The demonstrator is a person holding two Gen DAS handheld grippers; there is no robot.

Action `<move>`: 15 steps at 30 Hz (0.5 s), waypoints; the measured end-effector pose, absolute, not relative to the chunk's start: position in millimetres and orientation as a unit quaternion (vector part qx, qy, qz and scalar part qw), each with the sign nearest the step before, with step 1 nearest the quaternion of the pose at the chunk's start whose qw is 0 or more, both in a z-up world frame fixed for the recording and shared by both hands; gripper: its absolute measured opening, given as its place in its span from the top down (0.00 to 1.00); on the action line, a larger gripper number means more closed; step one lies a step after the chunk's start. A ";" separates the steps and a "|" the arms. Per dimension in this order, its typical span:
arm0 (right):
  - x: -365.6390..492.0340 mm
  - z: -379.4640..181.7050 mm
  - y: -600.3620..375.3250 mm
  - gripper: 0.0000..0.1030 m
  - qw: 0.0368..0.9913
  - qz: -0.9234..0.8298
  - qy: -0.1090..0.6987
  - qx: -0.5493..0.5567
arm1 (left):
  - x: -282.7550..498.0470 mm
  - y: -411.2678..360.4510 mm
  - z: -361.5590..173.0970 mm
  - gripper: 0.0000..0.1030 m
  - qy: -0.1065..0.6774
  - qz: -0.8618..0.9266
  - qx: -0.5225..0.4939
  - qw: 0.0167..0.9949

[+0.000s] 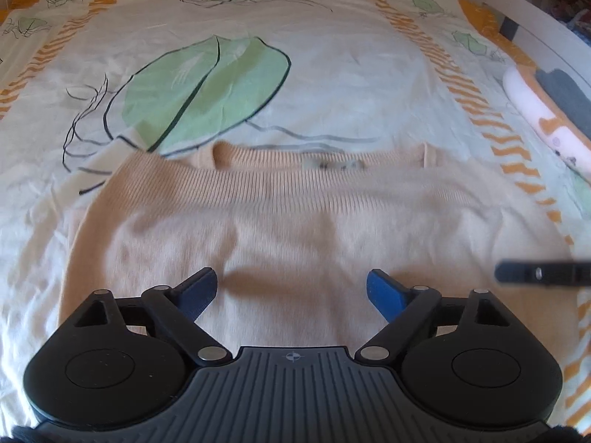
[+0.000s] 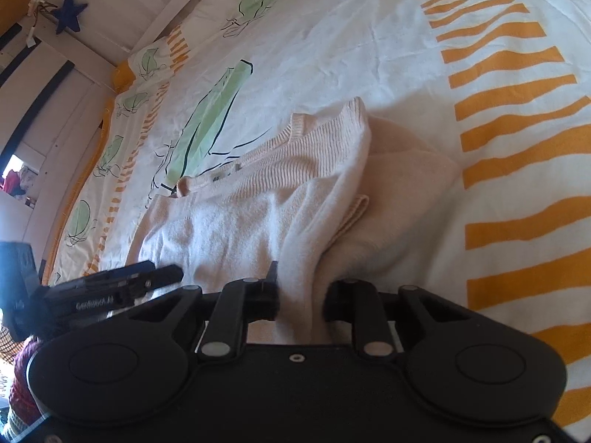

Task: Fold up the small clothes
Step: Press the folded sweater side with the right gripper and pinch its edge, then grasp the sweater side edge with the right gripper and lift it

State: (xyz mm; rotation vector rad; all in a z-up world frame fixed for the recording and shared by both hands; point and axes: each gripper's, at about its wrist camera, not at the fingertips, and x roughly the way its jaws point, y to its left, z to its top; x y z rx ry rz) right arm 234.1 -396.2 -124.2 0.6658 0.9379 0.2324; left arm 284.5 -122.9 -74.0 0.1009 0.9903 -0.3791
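Observation:
A small peach knit sweater point(image 1: 288, 217) lies flat on the bed, its ribbed neckline and label on the far side. My left gripper point(image 1: 291, 289) hovers open over its near middle, blue fingertips spread wide and holding nothing. In the right wrist view my right gripper point(image 2: 300, 295) is shut on a fold of the sweater point(image 2: 258, 217), lifting its right side; a sleeve with ribbed cuff lies beneath. The right gripper's tip shows at the right edge of the left wrist view point(image 1: 539, 272). The left gripper shows at the left of the right wrist view point(image 2: 110, 291).
The bed has a white sheet point(image 1: 332, 85) with green leaf prints and orange zigzag stripes. A pink and grey soft toy point(image 1: 546, 118) lies at the right edge. A white bed rail point(image 2: 122, 11) and a wall with a blue star point(image 2: 68, 13) stand beyond.

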 end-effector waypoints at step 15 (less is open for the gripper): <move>234.0 -115.3 -396.4 0.71 0.834 0.116 0.438 0.315 | 340.6 -157.7 -89.6 0.11 0.487 -0.151 0.089 0.856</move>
